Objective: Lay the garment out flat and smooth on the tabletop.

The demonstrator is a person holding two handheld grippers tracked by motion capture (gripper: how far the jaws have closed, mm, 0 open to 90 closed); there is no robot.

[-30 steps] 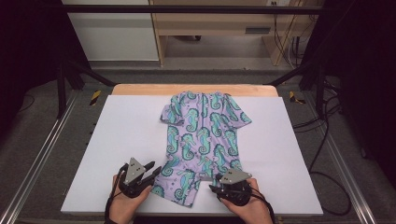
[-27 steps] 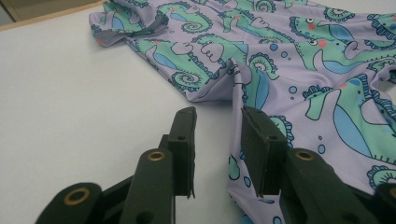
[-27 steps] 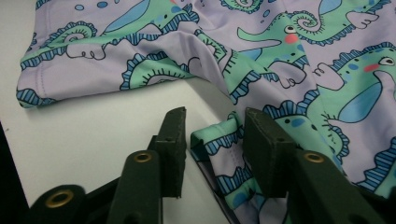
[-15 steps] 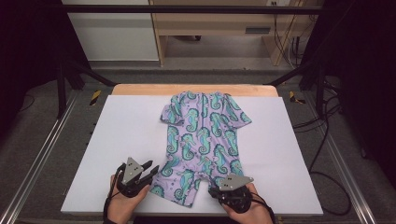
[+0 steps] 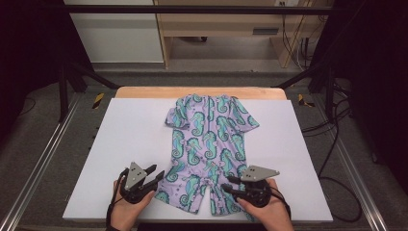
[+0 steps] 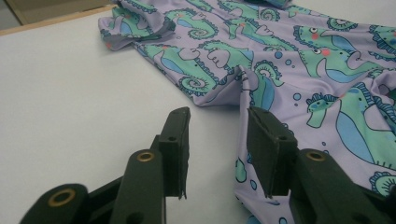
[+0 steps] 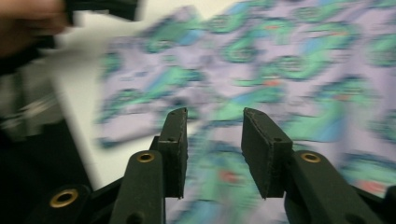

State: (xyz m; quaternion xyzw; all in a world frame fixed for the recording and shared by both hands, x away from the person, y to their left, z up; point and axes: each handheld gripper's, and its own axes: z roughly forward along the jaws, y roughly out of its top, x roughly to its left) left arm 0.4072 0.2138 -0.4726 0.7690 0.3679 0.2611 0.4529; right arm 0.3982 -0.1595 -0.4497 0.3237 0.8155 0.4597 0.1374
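A lilac short-sleeved romper (image 5: 209, 139) printed with teal seahorses lies flat on the white table (image 5: 130, 134), neck away from me and legs toward me. My left gripper (image 5: 156, 175) rests open at the outer edge of the romper's left leg. In the left gripper view its jaws (image 6: 215, 140) straddle that hem (image 6: 289, 60), one jaw over bare table (image 6: 70, 93) and the other over cloth. My right gripper (image 5: 228, 185) hovers open over the right leg, pointing left. The right gripper view is blurred, with printed cloth (image 7: 280, 60) beyond the open gripper (image 7: 212, 140).
A wooden strip (image 5: 144, 91) borders the table's far edge. Metal frame rails (image 5: 43, 159) run down both sides. Cables (image 5: 337, 144) trail on the floor at the right, and a wooden cabinet (image 5: 216, 24) stands beyond the table.
My right gripper has shifted slightly right and away over the romper's leg and is still moving. The left gripper has barely moved. The romper lies as before.
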